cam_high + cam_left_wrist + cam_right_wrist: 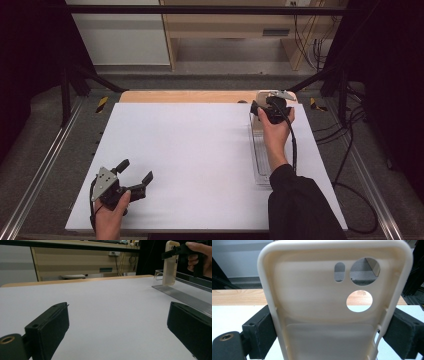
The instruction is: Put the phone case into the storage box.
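So the white bench [200, 165] is mostly bare, with a long clear acrylic rack [260, 155] running along its right edge toward the far right corner. At the far end of that rack the right claw [266, 106] has a cream phone case [332, 315] pinched by its long sides, jaws snug against both edges. The case stands upright, camera cutouts at the top, its bottom end at the rack; can't tell if it's seated in a slot or just touching. The left claw [134, 172] sits near the bench's front left corner, jaws spread wide, holding nothing. My guess: the grab is done, and what's left is settling the case and letting go.
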A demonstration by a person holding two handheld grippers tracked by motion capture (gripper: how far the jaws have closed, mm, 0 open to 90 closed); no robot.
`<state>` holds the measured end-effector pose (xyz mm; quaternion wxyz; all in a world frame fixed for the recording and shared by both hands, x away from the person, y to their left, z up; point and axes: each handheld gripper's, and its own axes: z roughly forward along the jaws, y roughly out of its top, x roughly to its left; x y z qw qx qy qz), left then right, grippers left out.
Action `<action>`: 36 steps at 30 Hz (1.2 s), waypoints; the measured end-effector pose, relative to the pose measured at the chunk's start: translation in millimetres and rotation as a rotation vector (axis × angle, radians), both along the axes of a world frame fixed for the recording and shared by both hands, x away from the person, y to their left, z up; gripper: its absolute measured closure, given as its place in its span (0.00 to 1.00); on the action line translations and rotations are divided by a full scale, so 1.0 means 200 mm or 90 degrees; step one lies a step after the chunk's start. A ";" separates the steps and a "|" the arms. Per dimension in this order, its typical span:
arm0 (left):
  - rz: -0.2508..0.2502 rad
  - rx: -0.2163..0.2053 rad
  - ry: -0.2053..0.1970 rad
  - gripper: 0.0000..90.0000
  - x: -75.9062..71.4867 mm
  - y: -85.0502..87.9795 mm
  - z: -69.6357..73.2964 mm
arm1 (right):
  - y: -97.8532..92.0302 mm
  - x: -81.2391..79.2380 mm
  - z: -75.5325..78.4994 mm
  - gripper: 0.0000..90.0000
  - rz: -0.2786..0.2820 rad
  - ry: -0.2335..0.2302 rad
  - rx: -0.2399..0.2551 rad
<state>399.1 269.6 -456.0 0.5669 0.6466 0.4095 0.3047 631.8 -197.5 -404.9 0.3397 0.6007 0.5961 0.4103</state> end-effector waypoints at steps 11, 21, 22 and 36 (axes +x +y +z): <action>-0.001 0.000 -0.001 0.04 0.00 0.00 0.00 | 0.00 0.02 -0.03 0.12 -0.003 0.008 -0.005; -0.005 0.002 0.001 0.05 0.00 0.00 0.00 | -0.01 0.02 -0.04 0.11 -0.011 0.014 -0.009; -0.006 0.002 0.000 0.05 0.00 0.00 0.00 | -0.01 0.02 -0.04 0.11 -0.012 0.014 -0.009; -0.008 0.002 0.000 0.05 0.00 0.00 0.00 | 0.01 0.03 -0.05 0.11 -0.005 0.008 -0.007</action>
